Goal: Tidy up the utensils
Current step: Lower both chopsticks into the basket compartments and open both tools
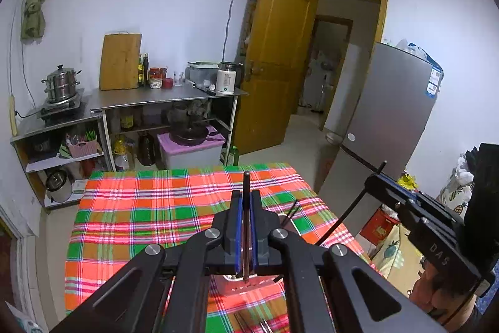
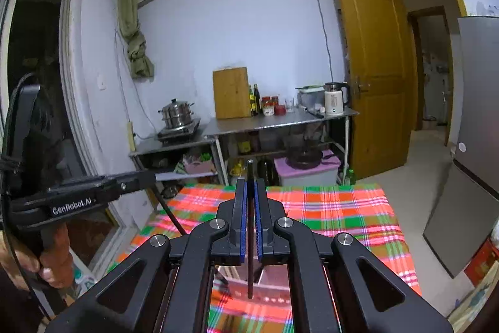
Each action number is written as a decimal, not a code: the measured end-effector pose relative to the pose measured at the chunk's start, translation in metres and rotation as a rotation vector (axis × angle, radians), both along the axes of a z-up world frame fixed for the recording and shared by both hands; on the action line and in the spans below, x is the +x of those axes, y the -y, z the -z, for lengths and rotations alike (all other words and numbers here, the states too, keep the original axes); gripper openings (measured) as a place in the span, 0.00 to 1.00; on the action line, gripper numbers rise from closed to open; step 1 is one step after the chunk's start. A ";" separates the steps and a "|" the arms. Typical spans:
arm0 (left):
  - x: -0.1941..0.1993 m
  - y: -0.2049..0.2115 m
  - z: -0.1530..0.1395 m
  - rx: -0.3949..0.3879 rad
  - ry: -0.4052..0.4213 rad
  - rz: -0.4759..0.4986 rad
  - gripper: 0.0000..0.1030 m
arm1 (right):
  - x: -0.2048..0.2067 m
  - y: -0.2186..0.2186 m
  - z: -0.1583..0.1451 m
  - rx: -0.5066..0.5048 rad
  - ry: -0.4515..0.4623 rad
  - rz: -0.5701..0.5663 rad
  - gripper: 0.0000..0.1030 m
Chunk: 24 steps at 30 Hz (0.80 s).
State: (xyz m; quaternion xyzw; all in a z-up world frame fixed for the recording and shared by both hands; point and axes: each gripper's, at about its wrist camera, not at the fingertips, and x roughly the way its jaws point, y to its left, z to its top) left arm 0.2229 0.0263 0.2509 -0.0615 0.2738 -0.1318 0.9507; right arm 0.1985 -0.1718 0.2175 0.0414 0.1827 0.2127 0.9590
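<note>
1. Above the near edge of the table with the red, green and orange plaid cloth (image 1: 174, 208), you hold the left gripper (image 1: 246, 202) raised, its blue-padded jaws closed narrow on a thin dark metal chopstick (image 1: 246, 183) that stands up between the pads and sticks out past the tips.
2. Your right gripper (image 2: 250, 192) is in the same state: jaws pinched nearly together on a second slim dark chopstick (image 2: 250, 173), its upper end clear of the pads and its lower end hanging below them.
3. Under both grippers, near the table's near edge, sits a pale pink holder with a row of slots (image 1: 249, 287). It is mostly hidden by the linkages, so you cannot tell how much it already contains. A few thin dark sticks (image 1: 291, 213) rise toward the table's right edge; they appear to stand in something, but their base is covered.
4. More slender metal utensils (image 1: 249, 323) lie flat on the cloth at the very near edge, not yet sorted.
5. Judging by this, you are partway through: two pieces are in hand and lifted, none of them set down yet, and the loose ones on the cloth remain. The rest of the cloth toward the far edge carries nothing visible.
6. What is left, as far as can be judged, is to place each held chopstick, then collect the ones lying near the edge.
</note>
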 end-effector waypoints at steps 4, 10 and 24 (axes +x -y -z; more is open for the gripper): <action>0.013 0.000 0.003 -0.002 -0.004 -0.006 0.04 | 0.013 0.001 -0.002 0.027 -0.002 0.007 0.04; 0.030 -0.003 0.019 -0.005 -0.023 -0.013 0.04 | 0.025 0.000 0.004 0.038 -0.011 0.000 0.04; 0.062 -0.007 0.090 -0.012 -0.155 -0.036 0.04 | 0.051 -0.005 0.061 0.020 -0.124 0.008 0.04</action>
